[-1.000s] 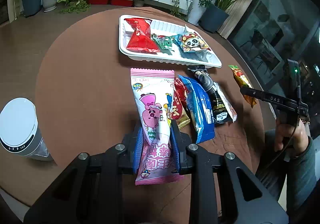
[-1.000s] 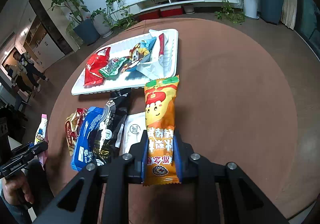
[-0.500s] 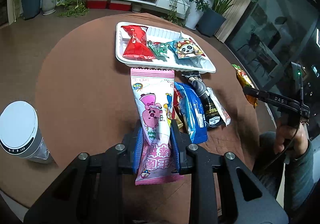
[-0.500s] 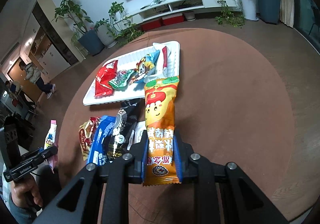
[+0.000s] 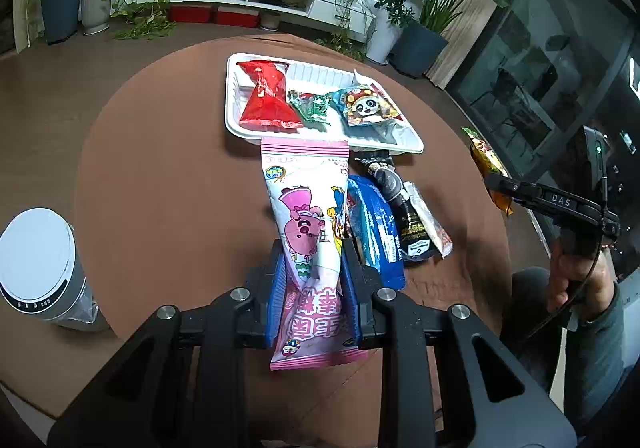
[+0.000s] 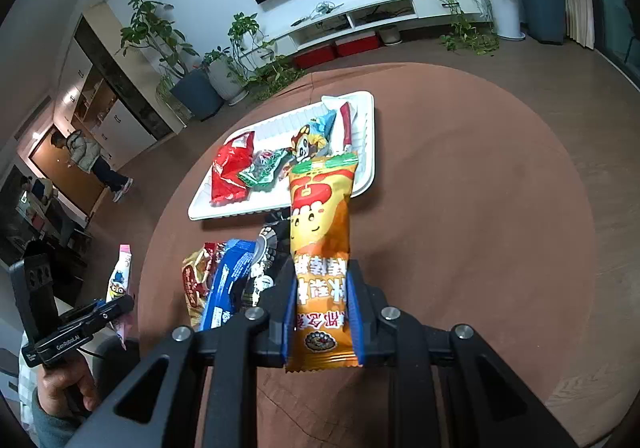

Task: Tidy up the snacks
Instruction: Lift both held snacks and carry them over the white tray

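Snacks mid-sort: left gripper (image 5: 313,282) clamped on pink pig packet (image 5: 308,224), held above the brown table (image 5: 168,167), its far end reaching toward the near rim of the white tray (image 5: 320,69). Tray sits at the far side and already holds a red packet (image 5: 267,97), green packet (image 5: 310,107) and panda packet (image 5: 366,107). Loose pile near the tray: blue packet (image 5: 378,232), black packet (image 5: 404,215). Right gripper (image 6: 322,318) pinched on orange packet (image 6: 320,224), its far tip over the tray's near right edge. Step looks like carry-to-tray. To do it well: bring each packet fully over bare tray floor (the far strip behind the red one looks free) before letting go, keep the two grippers apart so the packets don't collide, and lower close to the tray so the floppy ends don't drape over the rim.
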Available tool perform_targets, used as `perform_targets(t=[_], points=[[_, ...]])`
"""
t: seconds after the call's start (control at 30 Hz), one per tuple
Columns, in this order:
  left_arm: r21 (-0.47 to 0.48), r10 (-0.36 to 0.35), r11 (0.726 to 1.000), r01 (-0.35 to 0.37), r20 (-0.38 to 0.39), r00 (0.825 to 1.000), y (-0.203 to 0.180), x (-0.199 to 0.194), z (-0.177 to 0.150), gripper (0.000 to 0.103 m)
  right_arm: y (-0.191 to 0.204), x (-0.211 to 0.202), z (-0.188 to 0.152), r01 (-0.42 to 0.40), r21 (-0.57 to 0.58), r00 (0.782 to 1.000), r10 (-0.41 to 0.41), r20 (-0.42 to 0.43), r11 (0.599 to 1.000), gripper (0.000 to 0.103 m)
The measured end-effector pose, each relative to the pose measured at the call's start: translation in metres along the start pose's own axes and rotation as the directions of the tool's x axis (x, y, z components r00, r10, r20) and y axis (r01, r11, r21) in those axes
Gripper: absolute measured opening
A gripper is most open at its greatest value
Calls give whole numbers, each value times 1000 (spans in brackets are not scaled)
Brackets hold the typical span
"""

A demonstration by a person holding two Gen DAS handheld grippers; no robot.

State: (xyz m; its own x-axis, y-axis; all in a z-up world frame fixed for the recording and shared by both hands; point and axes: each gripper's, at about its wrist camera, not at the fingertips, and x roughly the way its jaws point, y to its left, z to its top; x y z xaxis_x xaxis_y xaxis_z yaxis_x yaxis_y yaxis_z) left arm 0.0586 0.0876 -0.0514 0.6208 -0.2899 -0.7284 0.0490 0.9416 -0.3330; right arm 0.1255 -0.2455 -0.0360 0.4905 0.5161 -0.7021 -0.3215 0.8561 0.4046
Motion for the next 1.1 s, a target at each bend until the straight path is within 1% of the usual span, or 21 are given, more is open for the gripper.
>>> perform_targets(t=[0.17,0.37,0.7,0.9,1.1], points=[[7,-5,1000,5,17,1000,-3,-4,7,24,-1,-7,2,-33,13,999,33,19,999,24],[8,-1,1000,1,41,999,-4,-10,17,24,4,-18,14,-76,15,995,75,58,997,24],[5,-1,1000,0,79,997,-1,-20,35,24,17,-20,27,-118,4,990,118,77,993,24],[12,2,1000,-4,124,992,0,-34,60,24,29,-30,42,-136,-22,984,137,114,991,24],[62,6,998,-16,159,987,-9,-41,97,24,51,-31,69,-158,-71,977,166,136,985,24]])
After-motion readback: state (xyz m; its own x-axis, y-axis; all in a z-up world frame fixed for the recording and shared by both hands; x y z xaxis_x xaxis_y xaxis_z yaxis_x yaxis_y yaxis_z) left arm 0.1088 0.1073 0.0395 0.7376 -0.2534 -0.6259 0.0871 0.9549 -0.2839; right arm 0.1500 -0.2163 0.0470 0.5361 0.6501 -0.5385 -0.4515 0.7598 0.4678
